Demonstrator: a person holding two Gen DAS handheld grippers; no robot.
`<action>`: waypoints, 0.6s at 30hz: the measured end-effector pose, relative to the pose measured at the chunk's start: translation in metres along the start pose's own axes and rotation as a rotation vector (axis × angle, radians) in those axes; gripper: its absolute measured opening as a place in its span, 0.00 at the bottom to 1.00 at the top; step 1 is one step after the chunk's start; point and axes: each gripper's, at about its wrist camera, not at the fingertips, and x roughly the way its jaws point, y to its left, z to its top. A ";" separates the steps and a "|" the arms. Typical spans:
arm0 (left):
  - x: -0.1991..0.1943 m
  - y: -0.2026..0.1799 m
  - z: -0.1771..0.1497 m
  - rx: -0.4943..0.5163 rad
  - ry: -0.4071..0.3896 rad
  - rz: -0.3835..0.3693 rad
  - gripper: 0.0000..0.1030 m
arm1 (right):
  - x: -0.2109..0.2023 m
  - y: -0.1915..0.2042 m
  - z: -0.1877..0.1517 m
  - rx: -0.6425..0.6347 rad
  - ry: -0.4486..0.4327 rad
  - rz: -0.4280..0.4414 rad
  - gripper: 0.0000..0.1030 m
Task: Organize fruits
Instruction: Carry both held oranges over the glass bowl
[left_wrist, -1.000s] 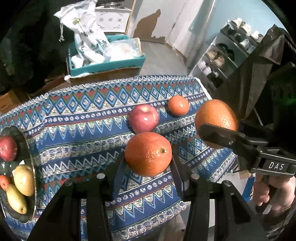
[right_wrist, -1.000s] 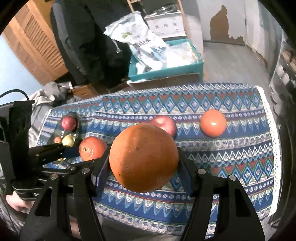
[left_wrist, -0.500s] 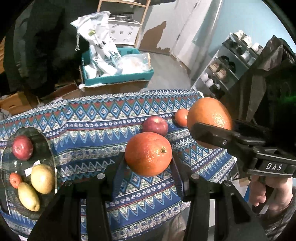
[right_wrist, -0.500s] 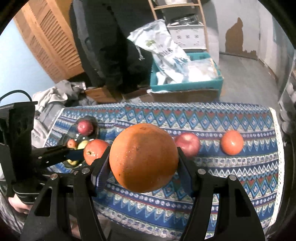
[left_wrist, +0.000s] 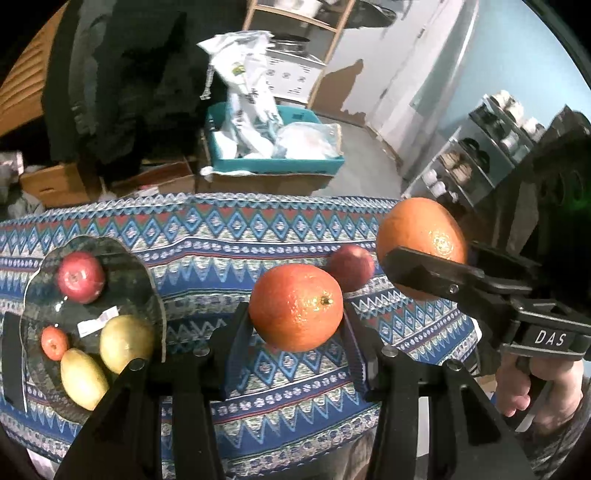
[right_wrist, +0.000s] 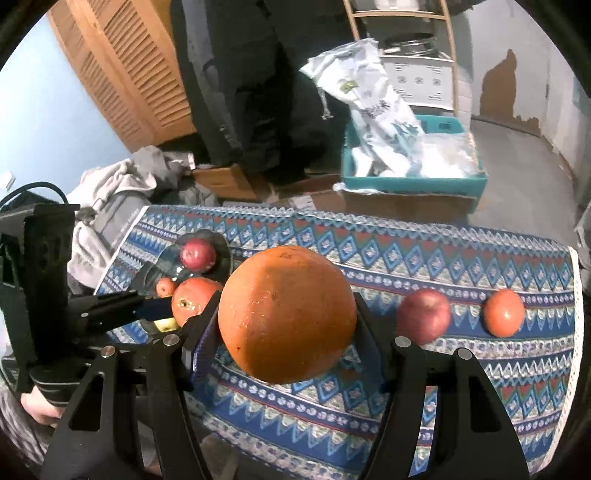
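Note:
My left gripper (left_wrist: 295, 328) is shut on a reddish orange (left_wrist: 295, 302), held above the patterned tablecloth (left_wrist: 229, 236). My right gripper (right_wrist: 288, 321) is shut on a larger orange (right_wrist: 286, 295), which hangs in the air to the right of the left one. A glass plate (left_wrist: 147, 280) at the left holds a red apple (left_wrist: 80, 277), a small tangerine (left_wrist: 54, 342) and two yellow-green fruits (left_wrist: 125, 343). On the cloth lie another red apple (right_wrist: 424, 315) and a tangerine (right_wrist: 504, 313), to the right of both grippers.
Beyond the table's far edge are a teal box (right_wrist: 413, 182) with plastic bags on cardboard boxes, a person in dark clothes (right_wrist: 258, 92) and a heap of grey cloth (right_wrist: 122, 184). A shelf rack (left_wrist: 480, 147) stands at the right.
Both grippers have carried their oranges leftward along the table and a little higher. The glass plate has come fully into the left wrist view, and the loose apple and tangerine have slid to the right.

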 end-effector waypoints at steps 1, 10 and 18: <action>-0.001 0.005 0.000 -0.010 -0.001 0.001 0.47 | 0.003 0.003 0.001 -0.005 0.004 0.003 0.64; -0.011 0.046 -0.002 -0.086 -0.018 0.032 0.47 | 0.032 0.034 0.016 -0.040 0.039 0.028 0.64; -0.020 0.087 -0.006 -0.148 -0.035 0.064 0.47 | 0.067 0.061 0.025 -0.063 0.085 0.058 0.64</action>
